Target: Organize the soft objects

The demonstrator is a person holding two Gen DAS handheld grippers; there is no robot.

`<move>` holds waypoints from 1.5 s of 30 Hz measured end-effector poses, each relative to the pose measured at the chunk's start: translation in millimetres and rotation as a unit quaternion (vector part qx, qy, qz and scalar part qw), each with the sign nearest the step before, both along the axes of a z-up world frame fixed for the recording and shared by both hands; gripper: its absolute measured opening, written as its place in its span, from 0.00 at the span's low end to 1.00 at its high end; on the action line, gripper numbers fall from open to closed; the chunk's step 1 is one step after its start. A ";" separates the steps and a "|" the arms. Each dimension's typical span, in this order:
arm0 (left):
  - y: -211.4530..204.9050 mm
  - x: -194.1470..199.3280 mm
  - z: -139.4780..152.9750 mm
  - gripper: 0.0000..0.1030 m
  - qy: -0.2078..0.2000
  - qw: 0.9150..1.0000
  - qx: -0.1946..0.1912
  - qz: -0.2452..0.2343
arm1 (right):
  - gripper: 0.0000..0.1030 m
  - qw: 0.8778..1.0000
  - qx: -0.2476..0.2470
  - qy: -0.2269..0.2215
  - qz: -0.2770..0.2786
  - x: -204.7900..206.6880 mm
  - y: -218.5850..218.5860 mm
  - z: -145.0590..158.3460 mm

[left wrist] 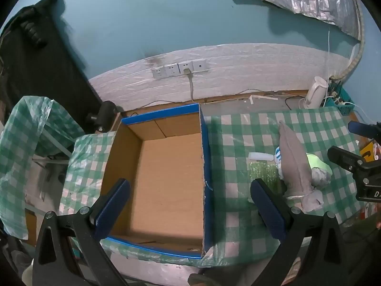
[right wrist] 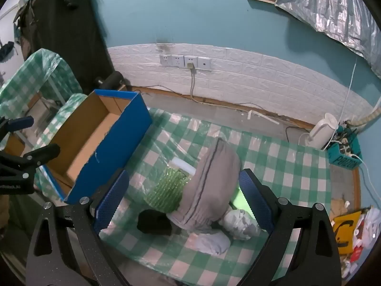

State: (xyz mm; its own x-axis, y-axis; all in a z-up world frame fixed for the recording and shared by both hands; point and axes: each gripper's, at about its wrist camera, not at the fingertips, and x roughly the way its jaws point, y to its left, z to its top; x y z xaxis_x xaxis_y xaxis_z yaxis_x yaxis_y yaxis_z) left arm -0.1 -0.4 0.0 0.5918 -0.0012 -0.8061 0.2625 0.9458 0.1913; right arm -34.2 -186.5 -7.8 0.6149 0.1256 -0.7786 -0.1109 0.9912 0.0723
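Two grippers hover over a desk (right wrist: 285, 166) covered with a green-and-white checked plastic cloth, and both stand with their fingers wide apart, holding nothing. Under the left gripper (left wrist: 190, 209) sits an open cardboard box (left wrist: 171, 178) with blue outer walls and a bare brown floor, set at the desk's left end and reaching from the near edge almost to the far edge. The right gripper (right wrist: 183, 200) hangs above a heap of soft things near the middle of the desk, toward its near edge and just right of the box. On top of the heap lies a grey garment with a dark stripe (right wrist: 209, 186); beside it to the left is a green bubble-textured pouch (right wrist: 166, 188), with a small white flat packet (right wrist: 183, 165) touching its far side. A black cloth item (right wrist: 154, 221) lies at the near left of the heap, a pale patterned bundle (right wrist: 240, 221) and a whitish cloth (right wrist: 212, 240) at its near right, and a bright green piece (right wrist: 238, 197) shows from under the grey garment. At the far right corner stand a white kettle (right wrist: 323, 131) and a teal basket (right wrist: 345, 157) whose lettering is partly hidden; it seems to read "POISON", though I cannot be sure. White wall sockets (right wrist: 185, 60) sit above the far edge, one with a plug in it.
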 end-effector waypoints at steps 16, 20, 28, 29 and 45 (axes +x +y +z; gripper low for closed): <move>-11.2 -0.4 -1.6 0.99 -0.001 1.000 -0.007 0.000 | 0.90 1.000 0.001 0.004 0.000 1.1 -2.3 -5.2; -5.8 -0.2 -1.4 0.99 0.000 1.000 -0.011 -0.003 | 0.90 1.000 -0.002 0.003 -0.001 -0.3 -0.6 -1.0; -1.1 -0.3 -1.0 0.99 0.000 1.000 -0.010 -0.002 | 0.90 1.000 -0.003 0.003 -0.001 -1.0 -2.1 -2.1; -0.9 -0.4 -1.1 0.99 0.000 1.000 -0.009 -0.002 | 0.90 1.000 -0.002 0.003 -0.001 -0.9 -2.3 -1.9; -2.9 -5.0 -2.4 0.99 0.004 1.000 -0.010 -0.002 | 0.90 1.000 -0.002 0.004 -0.001 -1.5 -2.6 -1.8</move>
State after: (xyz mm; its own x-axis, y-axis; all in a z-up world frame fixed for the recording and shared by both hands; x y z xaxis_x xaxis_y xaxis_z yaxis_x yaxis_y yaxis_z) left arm -5.1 -3.3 -2.3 0.5851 -0.0201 -0.8107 0.2676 0.9485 0.1696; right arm -35.7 -189.0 -9.7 0.6095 0.1202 -0.7836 -0.1077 0.9918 0.0684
